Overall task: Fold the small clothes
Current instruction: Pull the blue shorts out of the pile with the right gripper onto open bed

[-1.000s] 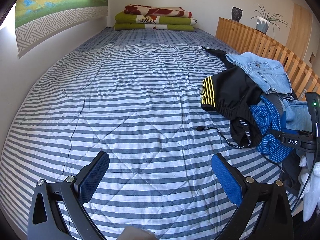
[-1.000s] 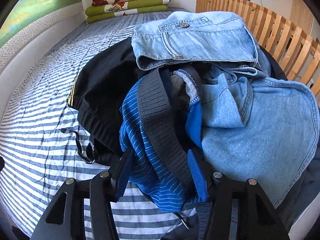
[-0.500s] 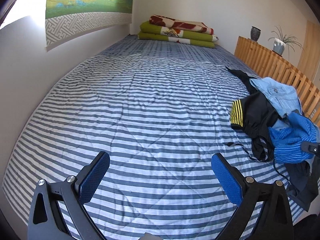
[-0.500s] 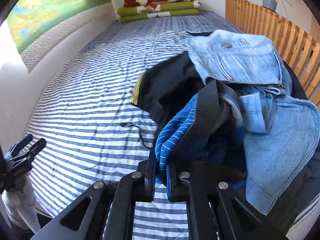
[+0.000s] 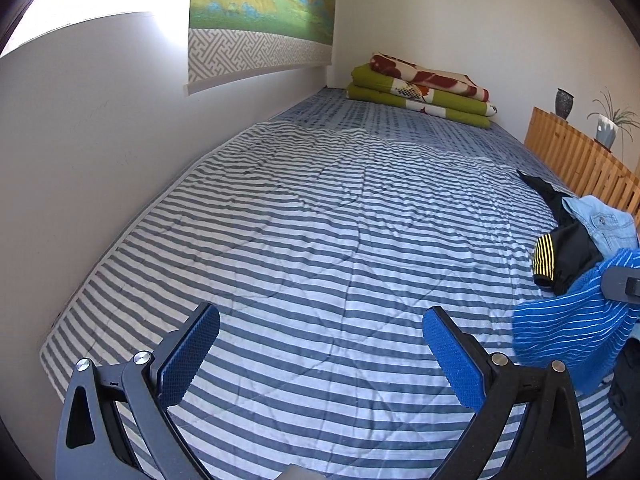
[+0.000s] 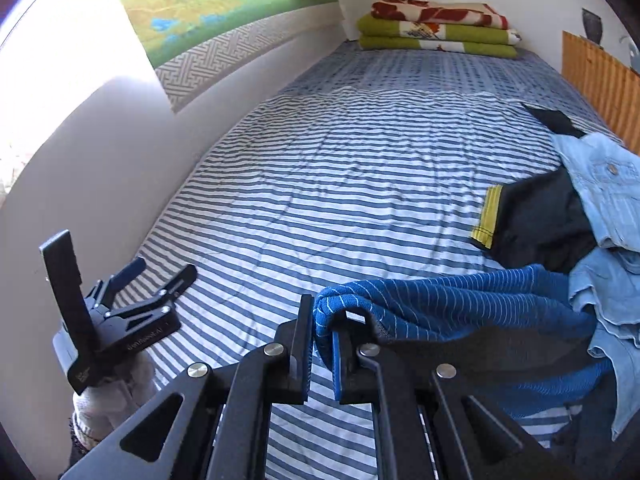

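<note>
Blue striped garment is now off the pile and hanging from the right hand-held gripper, whose jaws are pinched tight on a bunched edge of it. A second ago those same jaws were wide apart and pushed down into the heap, so the grab and the lift both happened just now. The cloth trails back toward the right edge of the bed, where the rest of the clothes sit: a black piece with a yellow cuff and some light denim. The tail end of the blue one looks like it's close to the denim or brushing it, can't really tell.

The left hand-held gripper is holding nothing, jaws spread wide, hovering over the near part of the striped bedcover. It has swung left since a second ago, so the pile that sat in its right half is now only at the far right of its view. In the right wrist view it sits low near the left edge of the bed, with a gloved hand under it.

My read: one item is singled out and there's a big bare stretch of bed mid-way to lay it flat. The folding itself hasn't started.
</note>
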Available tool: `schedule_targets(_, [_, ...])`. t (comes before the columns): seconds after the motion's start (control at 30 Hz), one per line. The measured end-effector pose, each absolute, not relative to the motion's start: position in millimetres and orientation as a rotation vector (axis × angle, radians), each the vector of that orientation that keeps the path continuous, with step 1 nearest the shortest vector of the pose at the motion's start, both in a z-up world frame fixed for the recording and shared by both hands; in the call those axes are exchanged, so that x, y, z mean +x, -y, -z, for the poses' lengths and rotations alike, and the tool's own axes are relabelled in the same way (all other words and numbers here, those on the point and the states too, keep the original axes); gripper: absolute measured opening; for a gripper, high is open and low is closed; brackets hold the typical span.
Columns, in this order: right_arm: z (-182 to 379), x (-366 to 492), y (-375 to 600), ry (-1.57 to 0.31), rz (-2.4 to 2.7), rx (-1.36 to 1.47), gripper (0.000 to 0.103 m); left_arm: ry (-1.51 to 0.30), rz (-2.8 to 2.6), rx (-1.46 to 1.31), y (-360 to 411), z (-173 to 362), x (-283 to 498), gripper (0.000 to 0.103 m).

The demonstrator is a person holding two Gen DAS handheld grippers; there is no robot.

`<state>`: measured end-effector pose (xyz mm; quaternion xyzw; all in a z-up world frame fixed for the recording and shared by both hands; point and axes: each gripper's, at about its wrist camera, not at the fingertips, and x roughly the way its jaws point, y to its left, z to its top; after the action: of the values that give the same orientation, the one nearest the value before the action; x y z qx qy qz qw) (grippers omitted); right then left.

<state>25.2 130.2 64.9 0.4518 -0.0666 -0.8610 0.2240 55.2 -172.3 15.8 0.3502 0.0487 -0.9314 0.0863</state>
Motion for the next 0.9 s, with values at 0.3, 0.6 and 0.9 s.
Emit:
schedule_targets(0.3, [-36.7, -0.7, -62.9, 0.116, 2.205, 1.409, 0.044, -0.320, 2.738, 1.051, 231.4, -7.9, 64.9, 0.103])
schedule_targets(0.6, [-4.6, 10.8, -157.4, 0.375, 2.148, 1.542, 0.050, -0.264, 2.800, 1.243, 189.0, 25.2, 59.3, 0.102])
schedule_targets(0.9, [19.9, 68.8, -258.9, 0.293, 2.454, 1.465, 0.050, -0.087, 2.925, 1.415, 88.6, 43.4, 77.1, 0.101])
